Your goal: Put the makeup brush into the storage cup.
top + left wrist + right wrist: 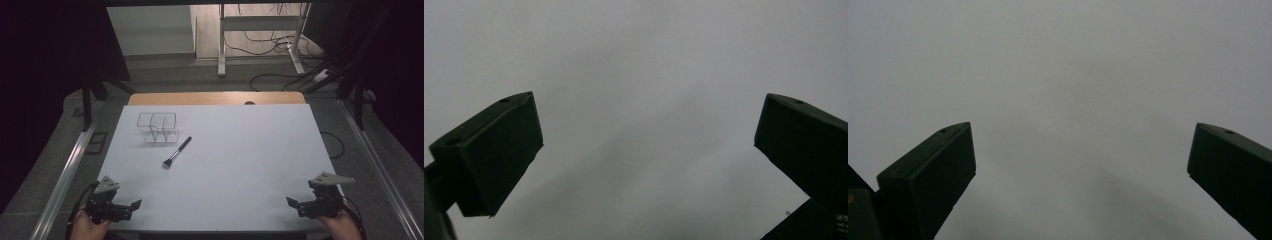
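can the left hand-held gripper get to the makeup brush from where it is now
Probably yes. The left hand-held gripper sits open at the table's near edge, and only bare surface lies between it and the makeup brush. The clear organizer stands beyond the brush, not in the path.

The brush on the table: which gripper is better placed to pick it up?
Probably the left gripper. The brush lies on the left half of the table, beside the clear organizer; the right gripper sits farther away. Both are open.
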